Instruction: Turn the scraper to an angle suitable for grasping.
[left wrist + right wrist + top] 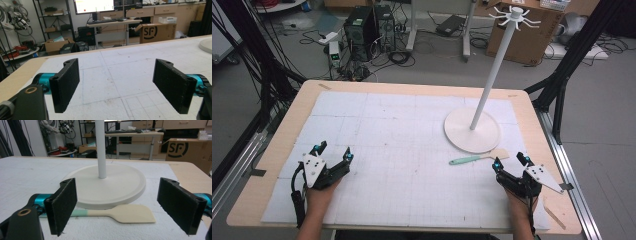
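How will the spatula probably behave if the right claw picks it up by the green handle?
The spatula looks thin and lies flat on the mat, so it is probably light. Its flat shape should not roll. The pale blade looks like soft rubber, so it may bend a little. The narrow handle could turn between the open right claw's pads if gripped off-centre.

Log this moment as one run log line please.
left gripper: open, empty | right gripper: open, facing spatula | spatula: on mat, beside stand base

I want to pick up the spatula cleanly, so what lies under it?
The spatula lies flat on the white mat, just in front of the stand's round base. Whatever is directly beneath the blade is covered.
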Demonstrator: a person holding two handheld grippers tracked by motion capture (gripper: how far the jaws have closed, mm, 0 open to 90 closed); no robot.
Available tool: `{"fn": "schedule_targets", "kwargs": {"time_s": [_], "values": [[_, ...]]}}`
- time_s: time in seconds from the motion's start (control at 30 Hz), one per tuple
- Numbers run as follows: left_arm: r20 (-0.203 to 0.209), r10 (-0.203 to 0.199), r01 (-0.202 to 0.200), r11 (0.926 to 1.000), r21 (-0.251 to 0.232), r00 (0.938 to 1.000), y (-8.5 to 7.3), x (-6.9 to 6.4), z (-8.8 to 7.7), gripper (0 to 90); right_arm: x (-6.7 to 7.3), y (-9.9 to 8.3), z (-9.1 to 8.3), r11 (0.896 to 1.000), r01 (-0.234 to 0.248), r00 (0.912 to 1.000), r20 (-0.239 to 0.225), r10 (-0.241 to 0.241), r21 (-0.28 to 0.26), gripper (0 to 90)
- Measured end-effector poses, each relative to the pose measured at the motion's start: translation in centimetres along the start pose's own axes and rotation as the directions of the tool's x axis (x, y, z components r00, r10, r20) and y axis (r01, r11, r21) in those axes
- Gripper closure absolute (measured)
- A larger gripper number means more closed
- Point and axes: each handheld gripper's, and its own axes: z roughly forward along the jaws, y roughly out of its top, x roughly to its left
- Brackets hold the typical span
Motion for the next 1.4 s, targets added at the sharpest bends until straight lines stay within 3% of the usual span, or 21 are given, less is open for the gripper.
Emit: {"fn": "schedule_targets", "kwargs": {"time_s": [0.37,0.7,1.13,1.17,1.27,1.4], "values": [[0.000,0.001,-0.001,1.0000,0.002,1.0000,0.0,0.0,0.0,22.2,0.0,0.0,0.1,1.000,0.009,1.0000,0.001,-0.009,-0.003,15.8],[0.003,0.005,-0.005,1.0000,-0.005,1.0000,0.0,0.0,-0.1,21.5,0.0,0.1,0.5,0.999,0.016,0.9998,0.007,-0.017,0.040,26.3],[0.005,0.005,-0.005,0.9999,-0.011,1.0000,0.0,-0.1,-0.1,21.5,-0.3,0.3,1.0,0.996,0.000,1.0000,-0.003,0.000,0.086,45.1],[0.005,0.006,-0.006,0.9999,-0.010,1.0000,0.0,0.0,-0.1,21.6,-0.3,0.3,1.1,0.996,-0.001,1.0000,0.002,0.001,0.093,51.4],[0.004,0.007,-0.007,0.9999,-0.009,1.0000,0.0,0.0,-0.1,21.7,-0.3,0.3,1.1,0.996,-0.009,0.9998,0.021,0.007,0.091,56.8],[0.004,0.006,-0.006,0.9999,-0.010,1.0000,0.0,-0.1,-0.1,21.8,-0.3,0.4,0.9,0.994,-0.031,0.9987,0.042,0.027,0.100,71.8]]}}
